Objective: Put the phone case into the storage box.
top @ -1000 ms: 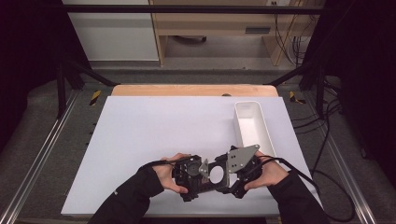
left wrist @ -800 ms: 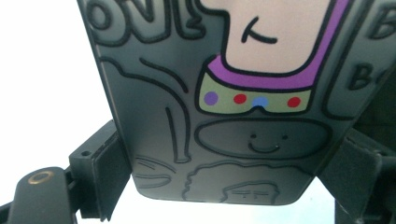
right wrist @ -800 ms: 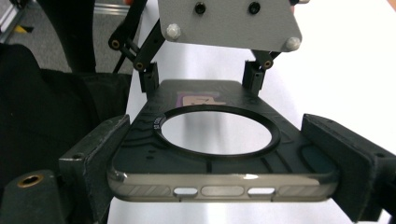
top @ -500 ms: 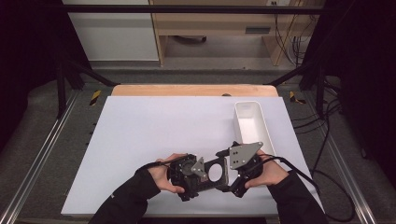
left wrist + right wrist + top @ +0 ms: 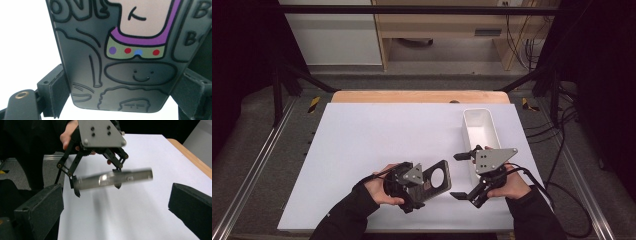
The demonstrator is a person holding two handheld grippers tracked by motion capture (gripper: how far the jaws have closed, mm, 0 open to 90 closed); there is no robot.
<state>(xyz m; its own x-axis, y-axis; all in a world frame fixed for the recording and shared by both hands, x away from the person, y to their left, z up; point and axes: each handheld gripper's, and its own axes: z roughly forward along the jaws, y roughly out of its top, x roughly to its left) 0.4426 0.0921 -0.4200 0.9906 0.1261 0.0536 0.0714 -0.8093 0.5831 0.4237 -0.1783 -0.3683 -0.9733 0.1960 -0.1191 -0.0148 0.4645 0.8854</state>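
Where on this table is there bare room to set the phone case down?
The white table is bare from its left edge across to the white bin. It is crowded near the front edge, where the left gripper holds the phone case beside the right gripper.

The white bin (image 5: 480,135) stands on the surface (image 5: 382,135), toward its right edge, long side running from near to far. The phone case (image 5: 436,178) sits left of the bin's near end, above the surface, clamped in the left tongs (image 5: 414,192), which lie further left of the bin. The right tongs (image 5: 464,176) stand spread just beside the bin's near end, between bin and case, apart from the case.
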